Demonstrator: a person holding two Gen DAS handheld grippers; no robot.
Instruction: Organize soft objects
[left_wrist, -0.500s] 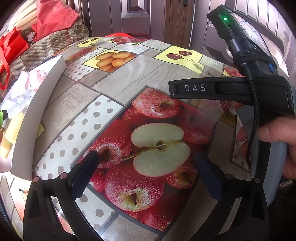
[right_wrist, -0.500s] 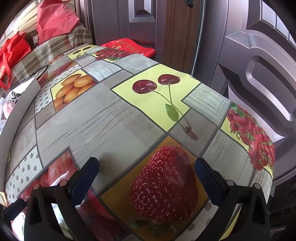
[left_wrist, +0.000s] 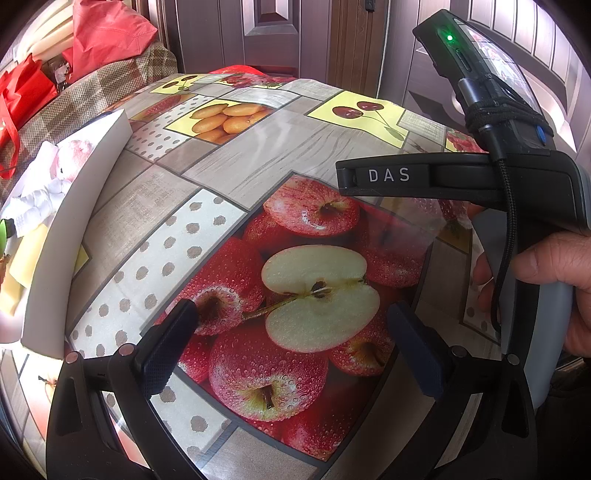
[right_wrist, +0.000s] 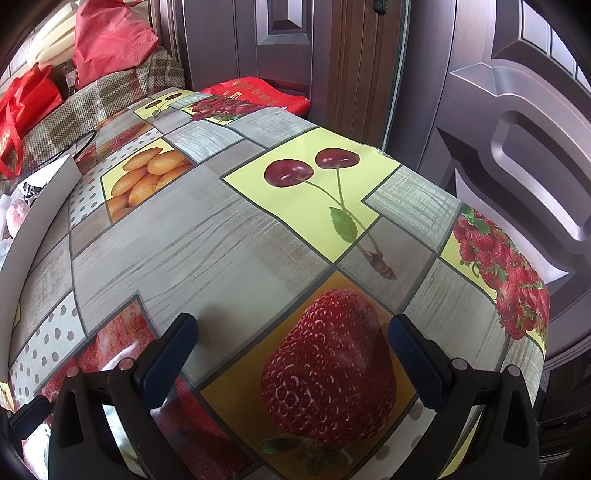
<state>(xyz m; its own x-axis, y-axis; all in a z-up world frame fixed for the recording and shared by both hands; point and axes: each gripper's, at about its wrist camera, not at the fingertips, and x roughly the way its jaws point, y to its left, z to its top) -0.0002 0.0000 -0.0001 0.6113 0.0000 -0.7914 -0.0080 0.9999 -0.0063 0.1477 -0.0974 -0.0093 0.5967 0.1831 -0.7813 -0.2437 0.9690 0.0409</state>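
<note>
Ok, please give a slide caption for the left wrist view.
Open left gripper above fruit-print tablecloth; white box at left.

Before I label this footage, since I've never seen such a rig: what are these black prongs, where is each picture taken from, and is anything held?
No robot here: a person carries a hand-held gripper in each hand, each with a camera looking along its two fingers. The left camera shows the left gripper open and empty over printed apples, with the other gripper and a hand on the right. The right camera shows the right gripper open and empty over a printed strawberry. The fruit is just the tablecloth. At far left a white box holds a pink plush toy.
</note>
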